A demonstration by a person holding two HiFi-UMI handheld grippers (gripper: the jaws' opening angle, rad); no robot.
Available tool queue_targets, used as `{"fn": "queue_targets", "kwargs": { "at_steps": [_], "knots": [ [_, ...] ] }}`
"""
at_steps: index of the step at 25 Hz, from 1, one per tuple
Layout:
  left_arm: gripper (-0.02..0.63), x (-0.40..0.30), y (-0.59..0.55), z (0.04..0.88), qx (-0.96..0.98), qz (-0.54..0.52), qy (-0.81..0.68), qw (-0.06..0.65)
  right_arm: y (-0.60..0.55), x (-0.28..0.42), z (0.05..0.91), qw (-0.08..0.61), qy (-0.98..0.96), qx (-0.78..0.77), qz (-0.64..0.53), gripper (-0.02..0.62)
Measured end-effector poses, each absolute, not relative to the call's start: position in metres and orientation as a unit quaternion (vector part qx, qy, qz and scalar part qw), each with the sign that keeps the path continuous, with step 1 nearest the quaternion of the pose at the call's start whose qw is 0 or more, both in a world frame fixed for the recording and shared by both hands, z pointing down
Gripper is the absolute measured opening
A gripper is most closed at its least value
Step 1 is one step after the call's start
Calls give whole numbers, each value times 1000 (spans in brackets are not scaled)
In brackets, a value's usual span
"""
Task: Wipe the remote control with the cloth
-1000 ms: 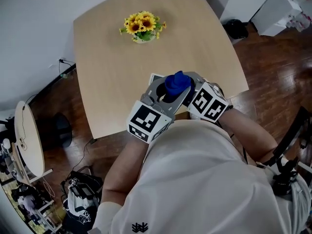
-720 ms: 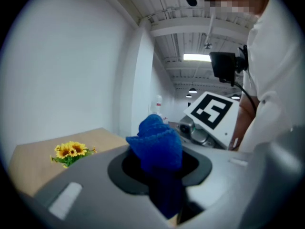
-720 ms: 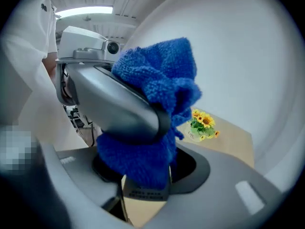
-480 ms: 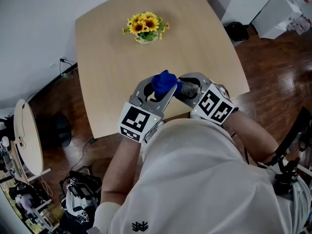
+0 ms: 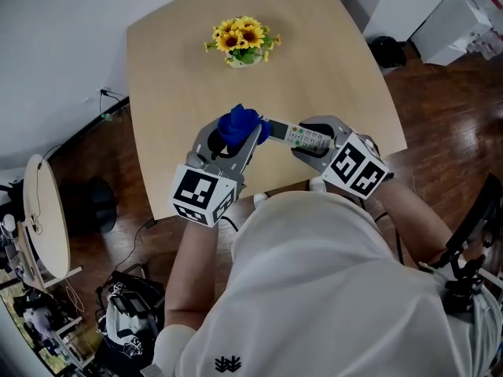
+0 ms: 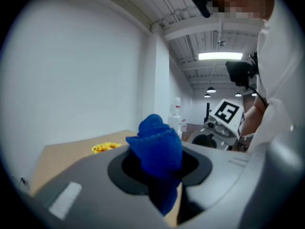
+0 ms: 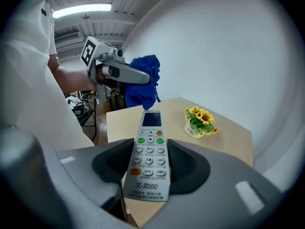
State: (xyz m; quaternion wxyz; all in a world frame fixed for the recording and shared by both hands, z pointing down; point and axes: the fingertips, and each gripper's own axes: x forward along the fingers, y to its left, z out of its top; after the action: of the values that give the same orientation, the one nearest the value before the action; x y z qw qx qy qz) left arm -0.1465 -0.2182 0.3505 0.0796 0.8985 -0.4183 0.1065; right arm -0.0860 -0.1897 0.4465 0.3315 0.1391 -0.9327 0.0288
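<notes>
A bunched blue cloth [image 5: 238, 124] [image 6: 156, 148] is clamped in my left gripper [image 5: 234, 136] [image 6: 159, 175], held above the front part of the table. My right gripper [image 5: 314, 145] [image 7: 148, 168] is shut on a white remote control [image 5: 297, 136] [image 7: 148, 156] with its buttons facing up. The remote's screen end points left toward the cloth [image 7: 142, 80], and in the head view that end lies right beside the cloth. Both grippers hover over the wooden table [image 5: 181, 69].
A small pot of sunflowers [image 5: 244, 39] [image 7: 200, 120] [image 6: 106, 148] stands near the table's far edge. The person's white shirt [image 5: 330, 289] fills the foreground. Dark wooden floor surrounds the table, with a round side table [image 5: 43, 218] at the left.
Both grippers have moved apart: the left one with the cloth went left and farther out, and the remote has come into full view in the right one.
</notes>
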Motion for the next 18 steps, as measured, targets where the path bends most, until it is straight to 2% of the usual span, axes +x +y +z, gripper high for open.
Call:
{"fn": "queue_targets", "kwargs": {
  "at_steps": [5,10,18],
  "knots": [
    [144,-93,-202,318,931,50,-348,103,-186,-100,442,330,-935,127,23,218],
    [144,-49,-187,341,947,67,-293,110,-182,-115,432,325,-938,118,8,218],
    [144,-74,-194,358,936,109,-326,79,-181,-109,429,332,-936,119,-2,218]
  ]
}}
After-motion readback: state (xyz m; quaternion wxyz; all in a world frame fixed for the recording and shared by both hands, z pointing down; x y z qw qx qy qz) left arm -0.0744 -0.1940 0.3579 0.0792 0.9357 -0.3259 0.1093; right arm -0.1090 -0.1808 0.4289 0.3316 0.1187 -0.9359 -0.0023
